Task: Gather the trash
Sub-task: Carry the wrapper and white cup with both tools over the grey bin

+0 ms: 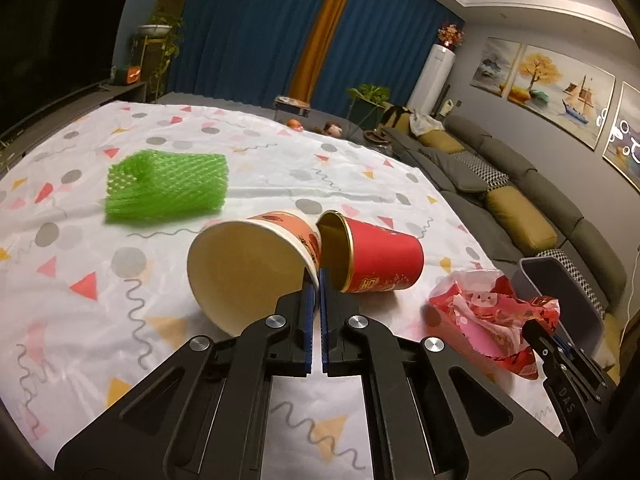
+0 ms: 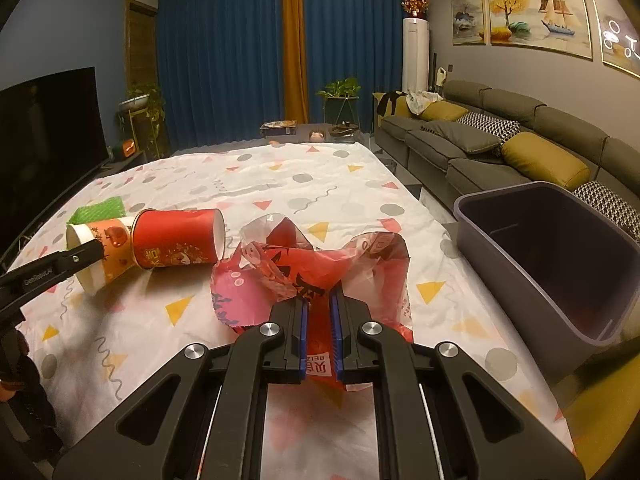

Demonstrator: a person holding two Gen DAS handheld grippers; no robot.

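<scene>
My left gripper (image 1: 319,276) is shut on the rim of an orange-and-white paper cup (image 1: 248,264), which is tipped on its side; the cup also shows in the right wrist view (image 2: 106,254). A red paper cup (image 1: 380,256) lies on its side touching it, also seen in the right wrist view (image 2: 176,238). My right gripper (image 2: 319,300) is shut on a crumpled red plastic bag (image 2: 280,276), which shows in the left wrist view (image 1: 488,312). A green foam net (image 1: 168,186) lies further back on the table. A grey bin (image 2: 560,256) stands at the table's right edge.
The table carries a white cloth (image 1: 280,148) with triangles and dots. A grey sofa (image 2: 500,140) with yellow cushions runs along the right wall. A dark TV (image 2: 44,128) stands to the left. Blue curtains and plants are behind the table.
</scene>
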